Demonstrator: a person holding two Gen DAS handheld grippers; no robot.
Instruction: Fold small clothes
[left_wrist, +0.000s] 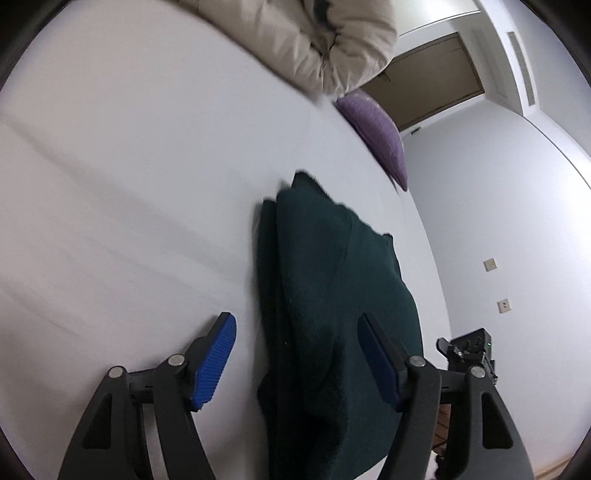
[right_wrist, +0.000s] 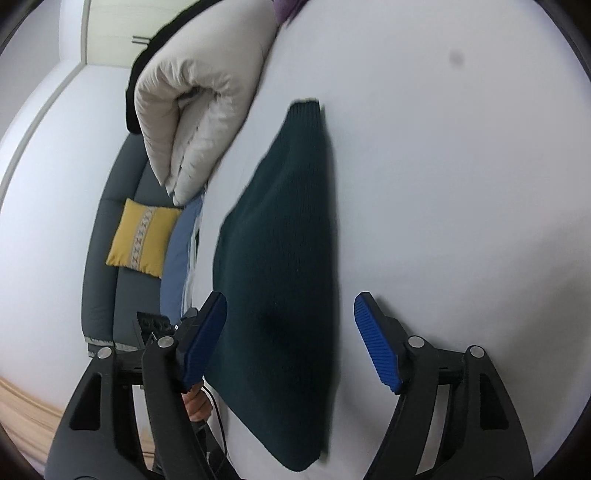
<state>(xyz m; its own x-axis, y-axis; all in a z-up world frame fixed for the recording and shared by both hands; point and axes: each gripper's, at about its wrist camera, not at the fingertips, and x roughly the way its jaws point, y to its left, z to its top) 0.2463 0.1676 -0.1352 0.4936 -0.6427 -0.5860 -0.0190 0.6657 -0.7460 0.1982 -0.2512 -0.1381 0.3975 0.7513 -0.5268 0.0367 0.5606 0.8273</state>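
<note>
A dark green knitted garment (left_wrist: 332, 295) lies folded into a long narrow shape on the white bed sheet (left_wrist: 129, 221). My left gripper (left_wrist: 299, 363) hovers over its near end with its jaws wide apart. The blue pads (left_wrist: 218, 362) stand clear of the knit, and the cloth lies below the gap. In the right wrist view the same garment (right_wrist: 284, 258) stretches away from me, its ribbed hem at the far end. My right gripper (right_wrist: 291, 341) is open over the other near end, and its blue pads (right_wrist: 376, 343) press on nothing.
A rolled beige duvet (right_wrist: 199, 103) lies at the far end of the bed, with a purple pillow (left_wrist: 376, 136) beside it. Past the bed's edge stands a grey sofa (right_wrist: 110, 266) with a yellow cushion (right_wrist: 142, 236). A hand (right_wrist: 195, 406) shows below my right gripper's left finger.
</note>
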